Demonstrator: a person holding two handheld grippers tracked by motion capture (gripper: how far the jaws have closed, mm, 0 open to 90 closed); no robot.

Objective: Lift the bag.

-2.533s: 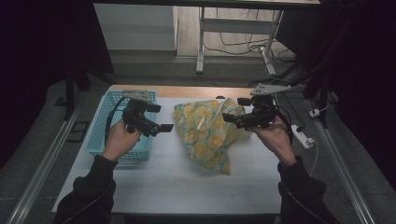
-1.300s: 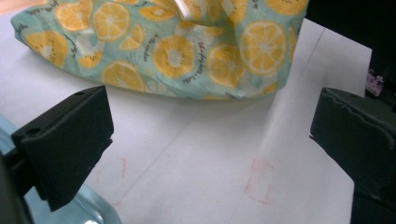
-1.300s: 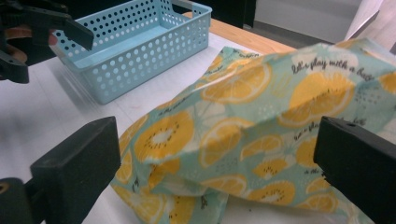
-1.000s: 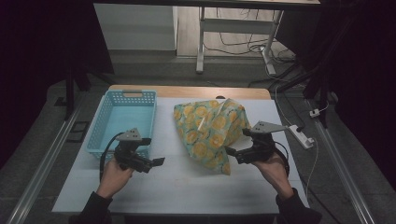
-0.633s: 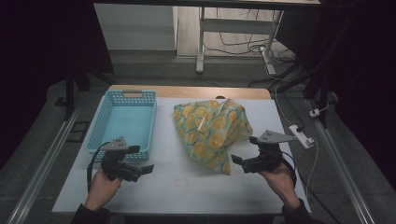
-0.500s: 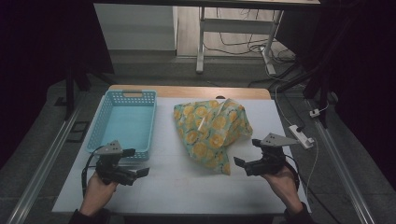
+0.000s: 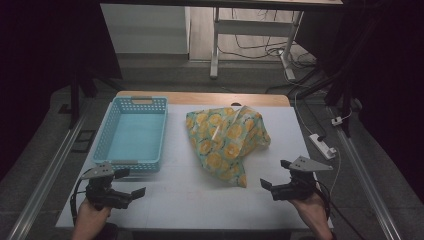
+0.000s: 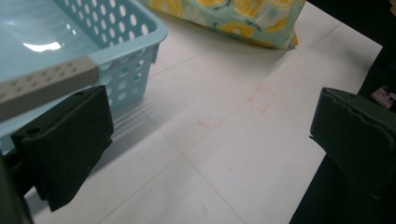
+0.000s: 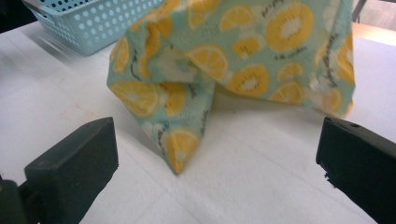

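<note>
Hovering spread and empty, left claw (image 7: pixel 134 192) and right claw (image 7: pixel 266 184) flank the lemon-print cloth (image 7: pixel 226 140).

Black two-jaw tongs (image 7: pixel 134 194) and (image 7: pixel 267 186) — grey three-cornered top plates, trailing black cables — bare hands.

Lemon-print cloth (image 7: pixel 227 142) crumpled mid-table, just right of basket (image 7: pixel 131 134).

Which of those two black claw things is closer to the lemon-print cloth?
The right gripper. It sits just off the cloth's near corner, jaws open toward it. The left gripper is by the blue basket, farther from the cloth.
</note>
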